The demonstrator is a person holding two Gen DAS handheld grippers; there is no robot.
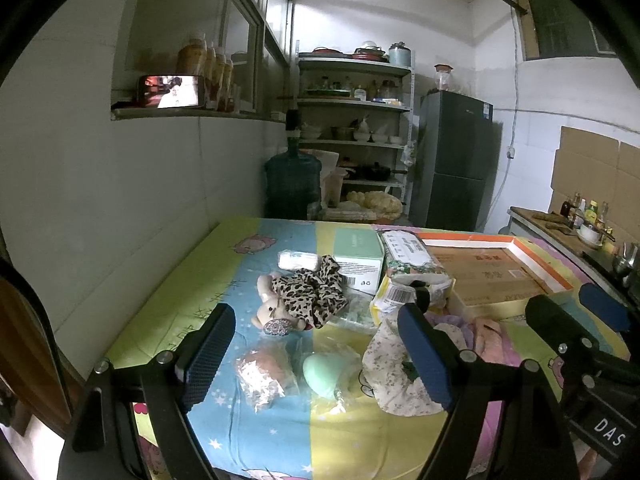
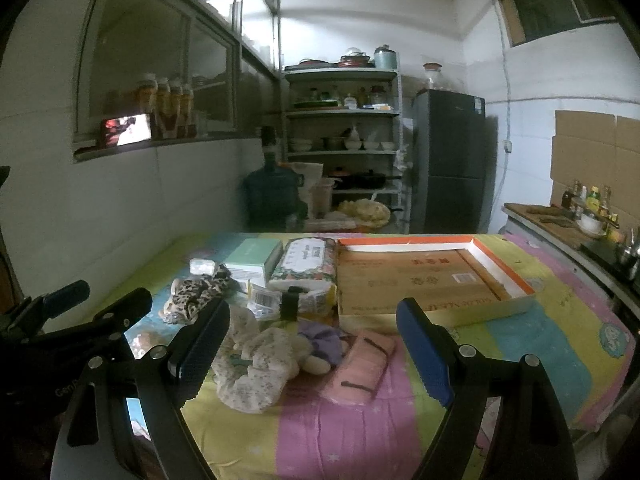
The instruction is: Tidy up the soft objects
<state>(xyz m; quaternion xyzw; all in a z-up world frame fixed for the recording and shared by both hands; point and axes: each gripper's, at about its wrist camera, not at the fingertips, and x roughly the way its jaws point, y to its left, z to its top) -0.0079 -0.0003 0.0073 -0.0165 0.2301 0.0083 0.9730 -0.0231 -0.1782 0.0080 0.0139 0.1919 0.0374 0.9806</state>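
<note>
Soft things lie on a colourful sheet [image 2: 352, 432]. In the left wrist view my left gripper [image 1: 316, 356] is open above a bagged mint sponge [image 1: 322, 372] and a bagged brown puff [image 1: 260, 368]. Beyond them are a leopard scrunchie [image 1: 316, 292] and a small plush toy [image 1: 268, 308]. A floral scrunchie [image 1: 394, 364] touches the right finger. My right gripper [image 2: 312, 354] is open over the floral scrunchie [image 2: 256, 368], a purple scrunchie [image 2: 324, 336] and a pink pouch [image 2: 364, 368]. Neither gripper holds anything.
A shallow cardboard box with an orange rim [image 2: 404, 242] sits at the back right. A tissue pack [image 2: 308, 260], a mint box [image 2: 252, 258] and a white packet [image 1: 298, 260] stand behind the pile. A wall runs along the left; a counter [image 2: 552, 216] stands right.
</note>
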